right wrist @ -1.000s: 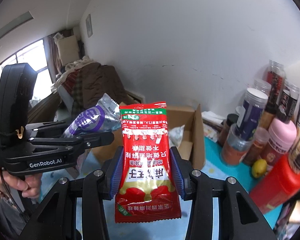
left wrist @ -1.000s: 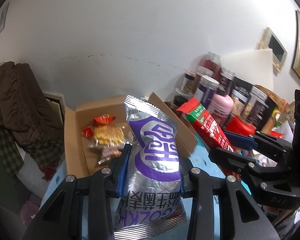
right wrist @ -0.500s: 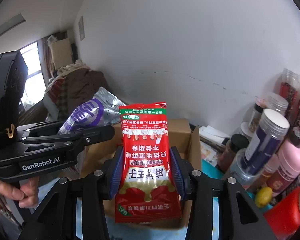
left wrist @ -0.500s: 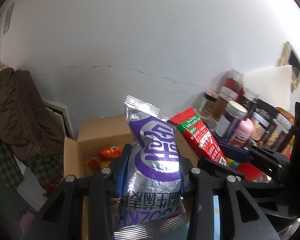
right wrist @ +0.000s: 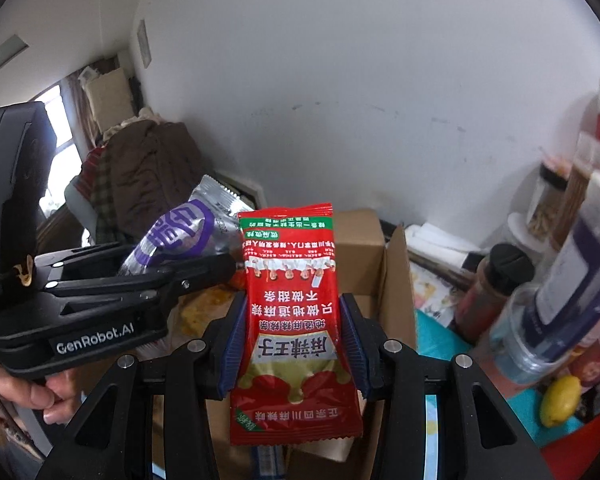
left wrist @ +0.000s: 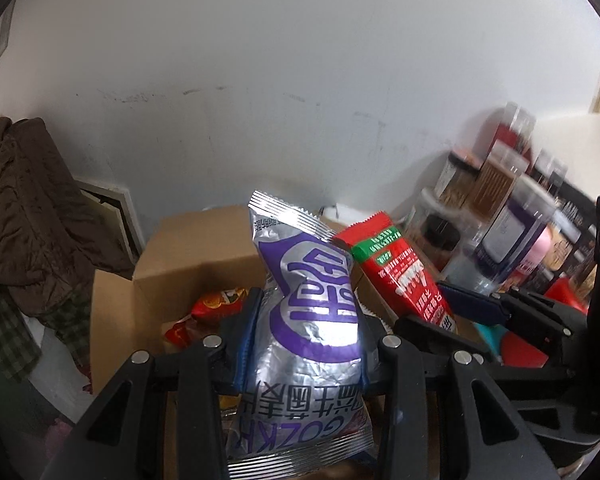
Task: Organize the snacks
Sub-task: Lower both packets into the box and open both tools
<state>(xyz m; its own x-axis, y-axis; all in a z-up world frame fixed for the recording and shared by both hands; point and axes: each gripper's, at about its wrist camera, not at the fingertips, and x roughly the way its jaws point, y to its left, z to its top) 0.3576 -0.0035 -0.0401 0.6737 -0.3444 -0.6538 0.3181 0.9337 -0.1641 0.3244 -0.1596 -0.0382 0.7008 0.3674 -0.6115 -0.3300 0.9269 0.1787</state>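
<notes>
**Two Packets Carried to the Box at Once**

Carrying one snack apiece, both hand-held grippers pointed at the open brown cardboard box (left wrist: 188, 256) that stood against the white wall, near the back edge of the blue-topped table (right wrist: 436, 340). The left gripper (left wrist: 302, 340) was clamped on a crinkled silver foil packet with a purple logo (left wrist: 312, 320), its blue pads pressed into the packet's waist so that the sealed top stood upright above the jaws. The right gripper (right wrist: 292, 344) was closed the same way on a flat red sachet with a green band and white print (right wrist: 290, 312), pinched at its middle and held upright.

The two grippers sat side by side, the red sachet just to the right of the silver one, and both packets hung over the box's near side. Gripping each at the middle likely kept the limp wrappers from folding over and blocking the drop.

Inside the box lay orange and red wrapped snacks (left wrist: 216, 304), so sorting was judged partly done. To the right of the box a crowd of lidded plastic jars (right wrist: 572, 288) and a yellow lemon (right wrist: 560, 400) filled that end of the table. The person's hand (right wrist: 40, 392) held the left gripper's handle.
</notes>
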